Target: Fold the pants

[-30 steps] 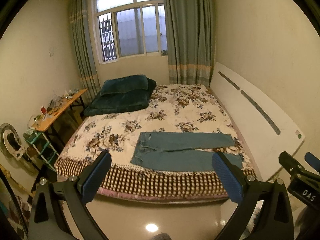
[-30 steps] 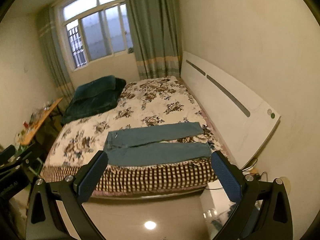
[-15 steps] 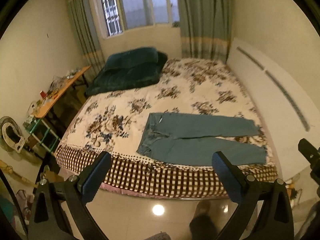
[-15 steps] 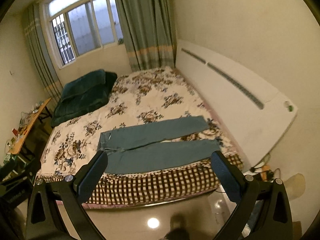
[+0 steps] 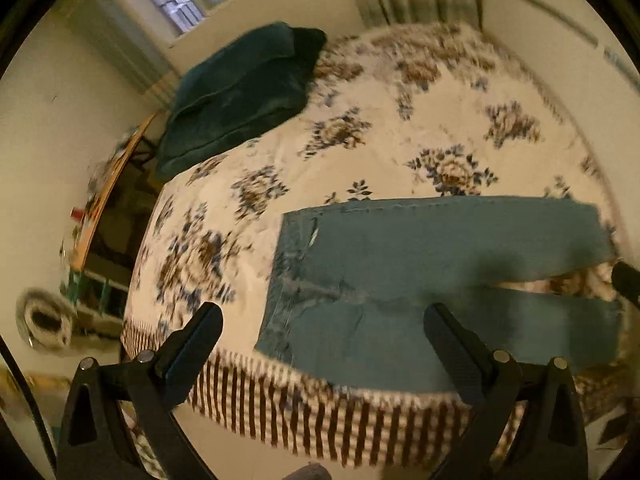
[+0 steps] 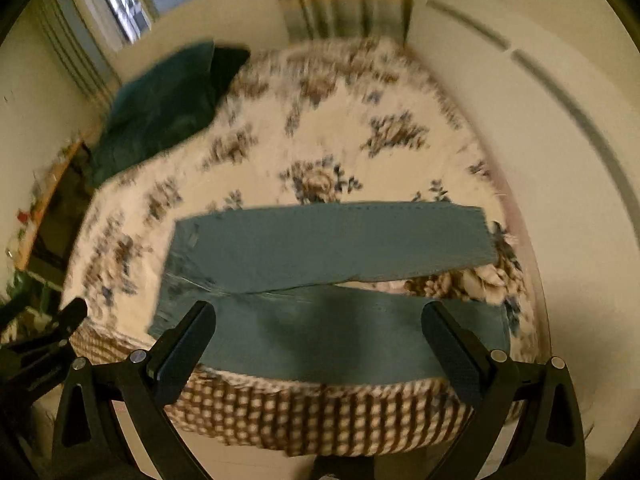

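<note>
1. A dark green folded blanket (image 5: pixel 240 92) lay at the far left corner of the bed (image 5: pixel 400 120), which was covered by a cream quilt with brown and blue flowers and a brown checked border along the near edge.
2. A cluttered wooden surface (image 5: pixel 104 196) stood beyond the bed's left side, and striped green curtains (image 6: pixel 344 0) hung at the far wall beside a barred window (image 5: pixel 172 4).
3. A white headboard panel (image 6: pixel 560 120) ran along the right side of the bed.
4. The blue denim pants (image 5: pixel 440 264) lay flat on the near part of the bed, waistband to the left and the two legs stretching right, slightly parted towards the hems.
5. Nothing lay on top of the pants; only a soft shadow fell across the legs.
6. The left hand-held gripper (image 5: pixel 322 354) hovered released, its fingers spread wide above the near edge of the bed, the waist and near leg showing between them, not touching.
7. The right hand-held gripper (image 6: pixel 318 350) also hung released, fingers wide apart over the near leg (image 6: pixel 340 332), clear of the cloth.
8. Both views were blurred.
</note>
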Tool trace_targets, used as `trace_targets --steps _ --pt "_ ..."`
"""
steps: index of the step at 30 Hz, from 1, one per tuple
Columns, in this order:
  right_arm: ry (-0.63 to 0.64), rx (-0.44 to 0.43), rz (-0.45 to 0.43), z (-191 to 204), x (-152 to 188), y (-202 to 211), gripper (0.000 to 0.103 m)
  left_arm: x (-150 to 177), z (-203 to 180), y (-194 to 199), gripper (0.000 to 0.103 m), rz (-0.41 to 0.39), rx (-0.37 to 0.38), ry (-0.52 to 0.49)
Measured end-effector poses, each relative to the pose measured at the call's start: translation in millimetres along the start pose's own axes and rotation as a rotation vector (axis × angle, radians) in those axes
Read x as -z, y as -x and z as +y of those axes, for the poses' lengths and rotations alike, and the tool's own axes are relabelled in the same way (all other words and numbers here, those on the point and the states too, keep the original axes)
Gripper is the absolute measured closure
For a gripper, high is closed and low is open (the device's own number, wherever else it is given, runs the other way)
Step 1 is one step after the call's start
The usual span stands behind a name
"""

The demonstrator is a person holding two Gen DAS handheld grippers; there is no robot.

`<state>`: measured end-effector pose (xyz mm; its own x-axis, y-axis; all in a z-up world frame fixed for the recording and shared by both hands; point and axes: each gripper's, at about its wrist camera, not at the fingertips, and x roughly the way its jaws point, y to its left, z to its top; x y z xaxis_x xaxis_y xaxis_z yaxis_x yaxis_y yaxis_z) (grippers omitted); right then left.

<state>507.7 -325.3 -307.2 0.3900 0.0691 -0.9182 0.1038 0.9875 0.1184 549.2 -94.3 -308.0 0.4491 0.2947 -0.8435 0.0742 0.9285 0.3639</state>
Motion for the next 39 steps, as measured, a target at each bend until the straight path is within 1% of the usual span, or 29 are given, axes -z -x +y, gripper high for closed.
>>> trace_targets --steps 3,6,8,9,12,13,16,17,20,22,25,28,30,31,33,34,35,36,37,38,39 --pt "0.047 0.037 0.090 -19.2 -45.4 -76.9 0.000 -35.5 -30.6 -54.9 0.000 0.030 -0.018 -0.060" --pt "0.066 0.057 0.168 -40.6 -81.4 -147.7 0.000 -63.2 -57.7 -105.3 0.000 0.059 -0.007 -0.099" --pt "0.076 0.069 0.208 -53.9 -97.9 -186.2 0.000 -76.8 -69.7 -129.9 0.000 0.070 0.002 -0.114" --pt "0.085 0.079 0.236 -59.3 -111.1 -213.7 0.000 -84.3 -77.5 -146.5 0.000 0.079 0.007 -0.127" --pt "0.102 0.097 0.297 -63.0 -123.2 -262.9 0.000 -108.0 -100.9 -191.7 0.000 0.107 0.050 -0.179" --pt "0.105 0.103 0.316 -62.1 -122.0 -272.8 0.000 -115.1 -107.9 -204.0 0.001 0.113 0.069 -0.198" --pt "0.127 0.091 0.388 -56.3 -137.8 -318.8 0.000 -134.6 -133.1 -244.8 0.002 0.138 0.148 -0.292" --pt "0.148 0.092 0.406 -51.7 -143.1 -334.0 0.000 -140.1 -141.9 -259.9 0.003 0.151 0.177 -0.337" --pt "0.244 0.099 0.457 -30.3 -152.5 -375.4 0.000 -153.8 -165.1 -302.3 0.003 0.190 0.226 -0.457" --pt "0.323 0.103 0.493 -14.6 -156.2 -403.6 0.000 -159.3 -173.2 -323.1 0.003 0.208 0.241 -0.504" --pt "0.433 0.095 0.576 3.2 -156.2 -448.2 0.000 -162.4 -181.9 -360.0 0.003 0.244 0.264 -0.580" --pt "0.533 0.108 0.637 13.6 -154.4 -486.6 0.000 -160.0 -184.0 -386.9 0.005 0.292 0.295 -0.625" --pt "0.633 0.115 0.692 19.8 -146.7 -510.9 0.000 -156.4 -183.2 -398.2 0.005 0.307 0.304 -0.652" --pt "0.663 0.115 0.712 21.1 -143.3 -518.2 0.000 -154.0 -182.8 -401.9 0.005 0.316 0.321 -0.663" --pt "0.718 0.085 0.763 22.8 -133.8 -532.0 0.002 -149.8 -180.3 -409.0 0.005 0.342 0.364 -0.681" --pt "0.733 0.059 0.779 23.5 -129.9 -535.1 0.005 -148.7 -179.5 -410.7 0.005 0.352 0.380 -0.690" --pt "0.748 0.031 0.787 24.6 -126.2 -535.5 0.013 -148.5 -177.9 -412.1 0.005 0.361 0.398 -0.695" --pt "0.756 -0.002 0.792 25.9 -123.5 -533.6 0.028 -149.1 -176.0 -412.1 0.005 0.362 0.415 -0.697" --pt "0.745 -0.041 0.797 27.1 -121.7 -529.3 0.036 -149.4 -174.6 -411.8 0.005 0.364 0.426 -0.701" --pt "0.746 -0.056 0.794 28.4 -119.4 -523.0 0.053 -150.3 -172.5 -411.2 0.005 0.371 0.442 -0.706" --pt "0.769 -0.062 0.783 30.2 -116.2 -516.8 0.075 -150.3 -171.1 -410.3 0.005 0.375 0.452 -0.715"
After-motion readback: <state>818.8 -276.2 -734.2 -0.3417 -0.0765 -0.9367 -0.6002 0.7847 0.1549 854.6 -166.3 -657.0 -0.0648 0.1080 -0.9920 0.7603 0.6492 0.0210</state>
